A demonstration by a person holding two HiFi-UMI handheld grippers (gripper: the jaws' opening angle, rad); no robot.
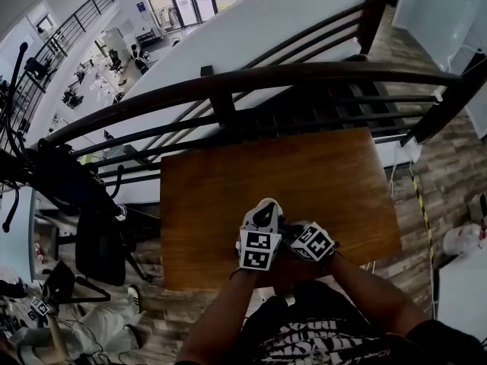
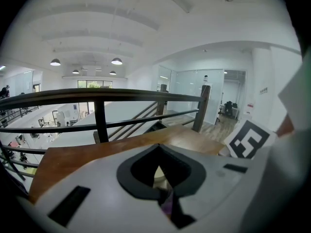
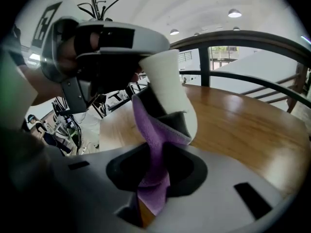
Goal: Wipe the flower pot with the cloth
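The flower pot is hanging tilted just beyond the right gripper, clenched in the left gripper above the bench. The right gripper is clamping the purple cloth, which is touching the pot's near edge. Good wiping probably calls for firm, flat cloth contact against a steadily braced pot.

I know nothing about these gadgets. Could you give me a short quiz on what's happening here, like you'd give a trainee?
1. True or false: the purple cloth lies flat on the wooden table.
2. Which claw grips the cloth? A) the left one B) the right one C) neither
3. Fill in: the left claw holds a white ____.

Key:
1. False. It is pinched in a claw, up off the table.
2. B, the right claw.
3. Flower pot.
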